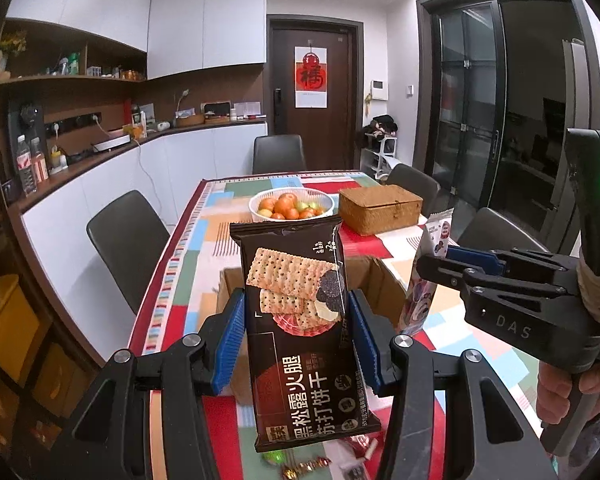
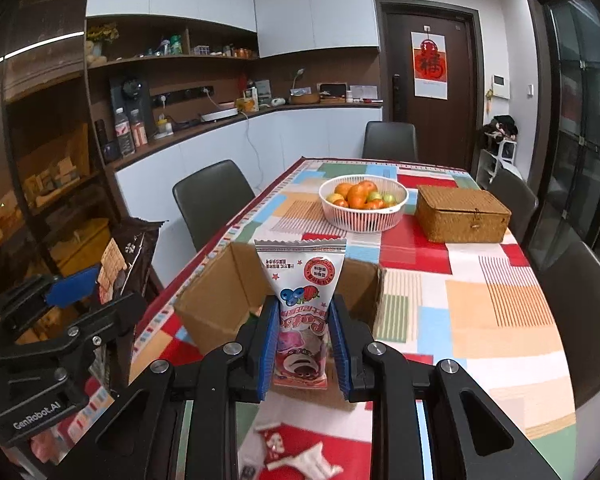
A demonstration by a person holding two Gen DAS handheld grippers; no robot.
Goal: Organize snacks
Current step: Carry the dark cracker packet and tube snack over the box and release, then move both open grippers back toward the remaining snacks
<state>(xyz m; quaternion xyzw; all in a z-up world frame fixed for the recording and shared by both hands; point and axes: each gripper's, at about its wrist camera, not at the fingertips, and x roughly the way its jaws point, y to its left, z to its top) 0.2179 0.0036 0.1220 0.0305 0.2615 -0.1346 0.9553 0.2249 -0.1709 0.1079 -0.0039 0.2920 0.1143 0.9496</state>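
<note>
My left gripper (image 1: pixel 298 340) is shut on a dark brown cracker pack (image 1: pixel 300 320) and holds it upright above the table; the pack also shows in the right wrist view (image 2: pixel 134 248). My right gripper (image 2: pixel 304 344) is shut on a white and pink snack pouch (image 2: pixel 302 300) with berries printed on it; the pouch also shows in the left wrist view (image 1: pixel 430 264). An open cardboard box (image 2: pixel 216 300) stands on the table just beyond both grippers, partly hidden behind the packs. The box also shows in the left wrist view (image 1: pixel 376 280).
A white basket of fruit (image 2: pixel 364 204) and a closed woven box (image 2: pixel 462 214) stand farther back on the patchwork tablecloth (image 2: pixel 480 320). Small wrapped sweets (image 2: pixel 296 456) lie on the near edge below the grippers. Dark chairs (image 2: pixel 212 200) ring the table.
</note>
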